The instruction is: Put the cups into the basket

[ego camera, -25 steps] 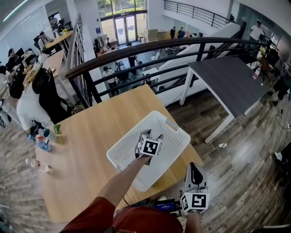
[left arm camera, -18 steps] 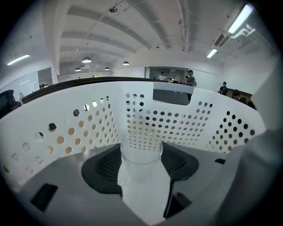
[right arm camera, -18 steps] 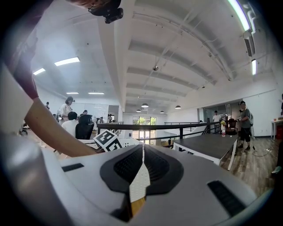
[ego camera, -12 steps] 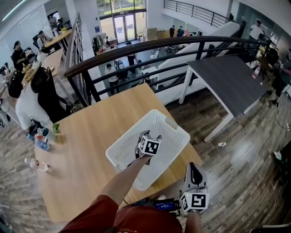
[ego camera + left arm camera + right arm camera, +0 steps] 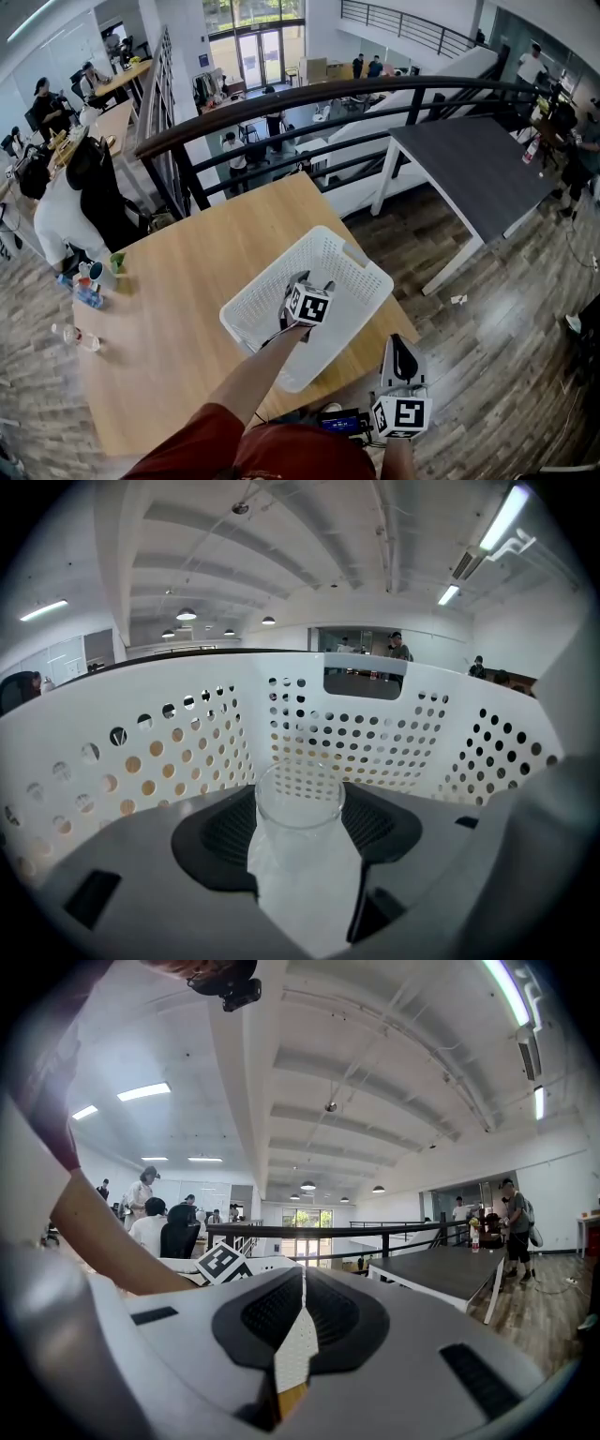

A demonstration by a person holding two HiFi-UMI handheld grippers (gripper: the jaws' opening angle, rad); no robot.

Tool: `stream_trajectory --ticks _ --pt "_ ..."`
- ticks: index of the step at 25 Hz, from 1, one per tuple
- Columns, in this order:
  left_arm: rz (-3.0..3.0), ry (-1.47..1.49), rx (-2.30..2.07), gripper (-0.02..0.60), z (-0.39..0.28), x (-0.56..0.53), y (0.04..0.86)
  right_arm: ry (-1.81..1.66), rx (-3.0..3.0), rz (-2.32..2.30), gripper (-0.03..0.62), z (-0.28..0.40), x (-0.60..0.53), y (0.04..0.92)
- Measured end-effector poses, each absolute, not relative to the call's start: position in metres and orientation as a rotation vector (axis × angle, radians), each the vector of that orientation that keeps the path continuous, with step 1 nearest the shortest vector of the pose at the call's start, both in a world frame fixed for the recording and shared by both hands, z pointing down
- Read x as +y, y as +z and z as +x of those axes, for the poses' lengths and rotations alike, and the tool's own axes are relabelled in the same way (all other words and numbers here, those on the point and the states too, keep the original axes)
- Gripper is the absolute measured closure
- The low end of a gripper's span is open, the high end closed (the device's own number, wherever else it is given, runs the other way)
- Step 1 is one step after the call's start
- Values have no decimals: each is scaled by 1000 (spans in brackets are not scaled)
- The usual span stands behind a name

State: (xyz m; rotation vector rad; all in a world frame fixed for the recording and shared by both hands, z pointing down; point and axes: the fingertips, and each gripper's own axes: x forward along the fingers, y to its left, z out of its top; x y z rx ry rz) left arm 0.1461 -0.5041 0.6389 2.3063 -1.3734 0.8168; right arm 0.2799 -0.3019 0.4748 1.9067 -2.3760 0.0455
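One clear glass cup [image 5: 300,808] clamped in left gripper [image 5: 316,285] inside white perforated basket [image 5: 141,752]; right gripper [image 5: 301,1321] closed, idle; needed low, upright release.

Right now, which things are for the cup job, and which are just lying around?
For the job:
- clear cup, gripped by the left gripper
- white basket around them
- wooden table under the basket

Just lying about:
- right gripper, shut and empty
- small clutter at the wooden table's far corner
- grey table
- black railing
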Motion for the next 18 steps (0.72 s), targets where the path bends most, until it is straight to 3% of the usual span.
stream_trajectory --ticks 15,18 --pt "2324 825 -1384 295 146 -504 635 38 -2378 1914 579 282 -302 470" --pt "2323 822 -1385 266 146 -504 636 41 -2377 1916 579 283 -302 472"
